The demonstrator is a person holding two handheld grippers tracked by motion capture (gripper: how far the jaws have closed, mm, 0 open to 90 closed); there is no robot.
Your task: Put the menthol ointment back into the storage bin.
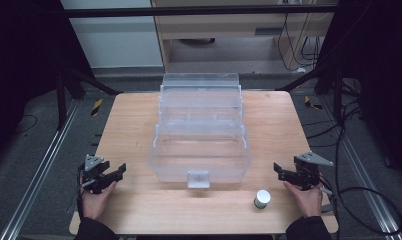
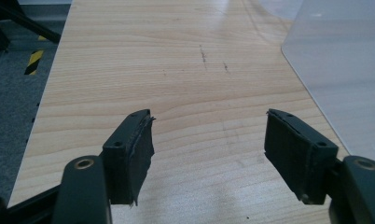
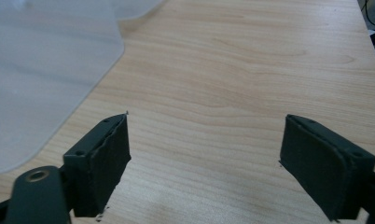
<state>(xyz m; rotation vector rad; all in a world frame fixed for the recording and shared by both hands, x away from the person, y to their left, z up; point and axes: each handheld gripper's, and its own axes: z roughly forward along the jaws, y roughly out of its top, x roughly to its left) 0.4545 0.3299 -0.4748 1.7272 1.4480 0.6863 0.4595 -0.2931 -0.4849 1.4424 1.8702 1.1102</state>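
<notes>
Clear plastic, the tiered storage box point(image 1: 200, 135) sits mid-table, and the small white-lidded jar point(image 1: 262, 198) stands just in front of its right corner. Both the left gripper point(image 1: 116, 172) and right gripper point(image 1: 280, 170) rest with jaws spread, empty. The right one should approach the jar squarely and close around its body, below the lid.

Wooden surface point(image 1: 139, 120) sits on grey carpet floor point(image 1: 34, 150), with metal rails point(image 1: 44, 165) running along both sides. Black-and-yellow hazard tape point(image 1: 96, 106) marks the floor, and a tangle of cables point(image 1: 359, 195) trails off right.
</notes>
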